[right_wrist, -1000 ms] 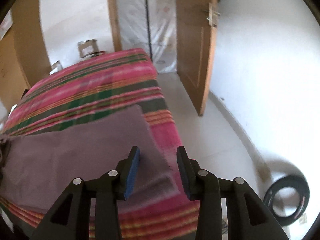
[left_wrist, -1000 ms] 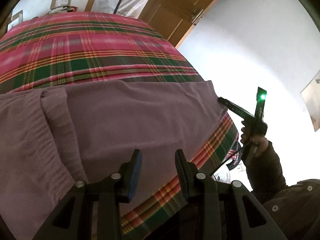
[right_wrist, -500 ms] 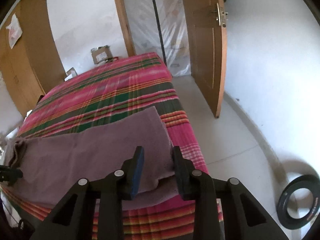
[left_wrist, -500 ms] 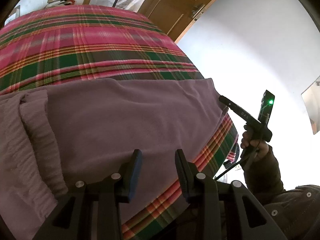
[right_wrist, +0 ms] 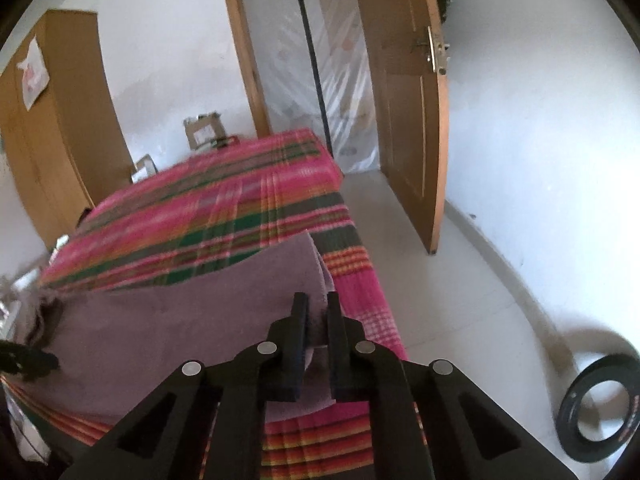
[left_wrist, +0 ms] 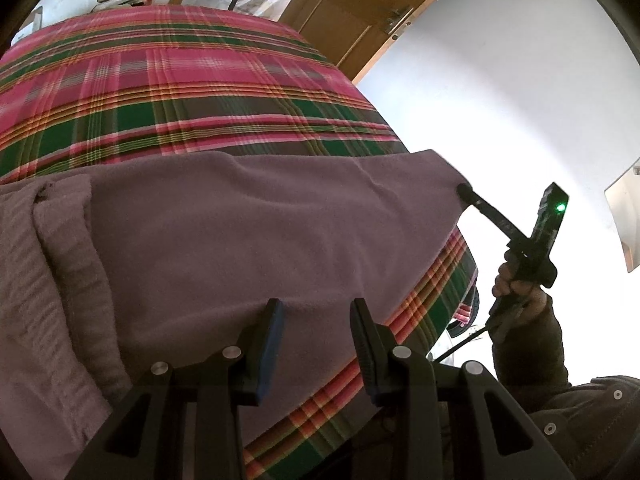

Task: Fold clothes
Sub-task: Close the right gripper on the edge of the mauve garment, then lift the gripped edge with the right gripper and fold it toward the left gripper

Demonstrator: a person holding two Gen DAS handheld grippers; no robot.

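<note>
A mauve garment (left_wrist: 248, 232) lies spread across the near end of a plaid-covered bed (left_wrist: 192, 92); your right gripper (right_wrist: 317, 312) is closing on its right corner, pinching the fabric, while your left gripper (left_wrist: 316, 312) hovers open over the near hem

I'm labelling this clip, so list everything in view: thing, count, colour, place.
garment: one, mauve, spread on the bed's near end
bedspread: one, pink-green plaid, covering the bed
door: one, brown, open beyond the bed
wardrobe: one, brown, far left
cardboard box: one, tan, behind the bed
ring: one, black, on the floor
left hand-held gripper: open over the garment's edge
right hand-held gripper: closing on the garment's corner
</note>
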